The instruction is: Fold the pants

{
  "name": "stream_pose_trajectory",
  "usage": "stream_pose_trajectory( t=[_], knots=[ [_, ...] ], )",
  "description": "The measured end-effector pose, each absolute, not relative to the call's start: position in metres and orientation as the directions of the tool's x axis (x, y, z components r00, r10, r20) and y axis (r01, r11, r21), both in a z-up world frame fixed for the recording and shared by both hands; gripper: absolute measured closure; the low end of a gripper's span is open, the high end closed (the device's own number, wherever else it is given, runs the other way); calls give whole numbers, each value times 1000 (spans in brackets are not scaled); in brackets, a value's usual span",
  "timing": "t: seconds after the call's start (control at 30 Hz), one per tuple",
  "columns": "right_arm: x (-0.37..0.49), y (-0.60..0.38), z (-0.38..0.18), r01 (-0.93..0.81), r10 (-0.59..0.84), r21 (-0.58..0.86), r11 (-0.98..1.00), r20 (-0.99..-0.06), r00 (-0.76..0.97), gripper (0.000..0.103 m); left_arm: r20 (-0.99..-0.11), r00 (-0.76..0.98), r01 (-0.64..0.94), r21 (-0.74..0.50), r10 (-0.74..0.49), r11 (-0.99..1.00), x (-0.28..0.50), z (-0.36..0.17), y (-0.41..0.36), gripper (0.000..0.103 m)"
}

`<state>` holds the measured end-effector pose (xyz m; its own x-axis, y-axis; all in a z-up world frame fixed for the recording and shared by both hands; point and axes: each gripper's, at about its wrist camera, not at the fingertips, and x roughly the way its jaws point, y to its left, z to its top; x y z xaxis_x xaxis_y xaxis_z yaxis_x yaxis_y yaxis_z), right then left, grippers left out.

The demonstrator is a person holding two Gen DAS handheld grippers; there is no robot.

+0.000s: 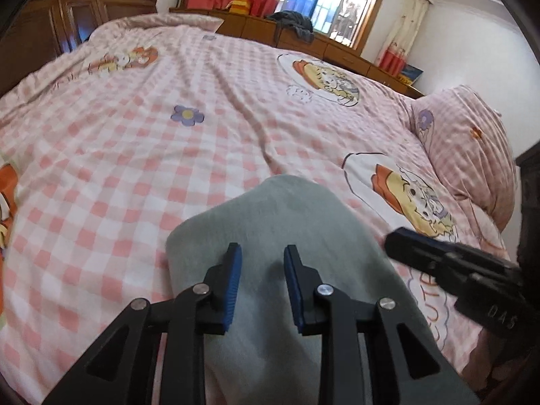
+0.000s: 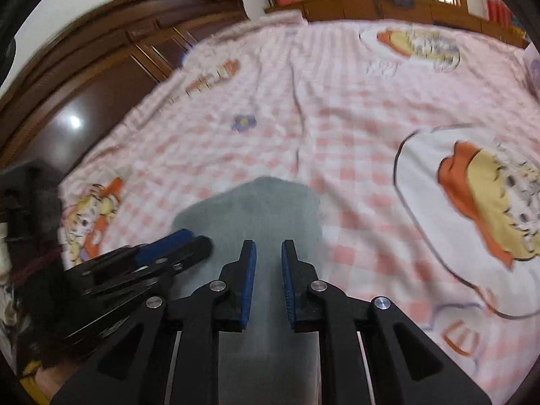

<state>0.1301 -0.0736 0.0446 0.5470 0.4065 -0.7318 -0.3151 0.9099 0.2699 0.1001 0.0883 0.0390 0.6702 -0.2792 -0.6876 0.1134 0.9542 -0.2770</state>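
The grey-green pants [image 1: 283, 216] lie folded into a short flat strip on the pink checked bed sheet [image 1: 141, 155], rounded far end pointing away from me. My left gripper [image 1: 263, 253] hangs over their middle, blue pads a little apart, smooth fabric showing in the gap and no fold pinched. My right gripper [image 1: 393, 238] comes in from the right at the strip's right edge. In the blurred right wrist view, the right gripper [image 2: 269, 248] is over the pants [image 2: 256, 209], pads narrowly apart with nothing pinched. The left gripper [image 2: 202, 246] is over their left edge.
The sheet [image 2: 337, 135] covers the whole bed. A pink pillow [image 1: 469, 148] lies at the right. A dark wooden wardrobe [image 1: 50, 23] stands on the left, and a low wooden cabinet [image 1: 303, 38] runs under the window with dark clothing on it.
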Motion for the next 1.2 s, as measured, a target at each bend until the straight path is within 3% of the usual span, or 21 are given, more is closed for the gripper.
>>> stream_pose_trajectory(
  t=[0.13, 0.3, 0.43, 0.63, 0.8, 1.2],
  knots=[
    [147, -81, 13, -272, 380, 273, 923, -763, 524, 90, -705, 660, 91, -267, -259, 959, 101, 31, 90, 79],
    [130, -99, 34, -245, 379, 291, 925, -759, 529, 90, -714, 653, 99, -251, -254, 963, 82, 35, 89, 81],
    [94, -107, 57, -325, 482, 360, 874, -719, 501, 90, -689, 637, 159, -323, -347, 933, 48, 54, 87, 81],
    [47, -100, 48, -385, 437, 271, 882, -774, 459, 90, -700, 583, 191, -376, -413, 907, -5, 59, 77, 81],
    [43, -111, 19, -325, 397, 267, 907, -798, 454, 90, -758, 521, 152, -370, -393, 916, -19, 32, 67, 82],
    [21, -110, 38, -323, 384, 240, 915, -761, 523, 90, -727, 600, 133, -321, -334, 938, -33, 49, 61, 86]
  ],
)
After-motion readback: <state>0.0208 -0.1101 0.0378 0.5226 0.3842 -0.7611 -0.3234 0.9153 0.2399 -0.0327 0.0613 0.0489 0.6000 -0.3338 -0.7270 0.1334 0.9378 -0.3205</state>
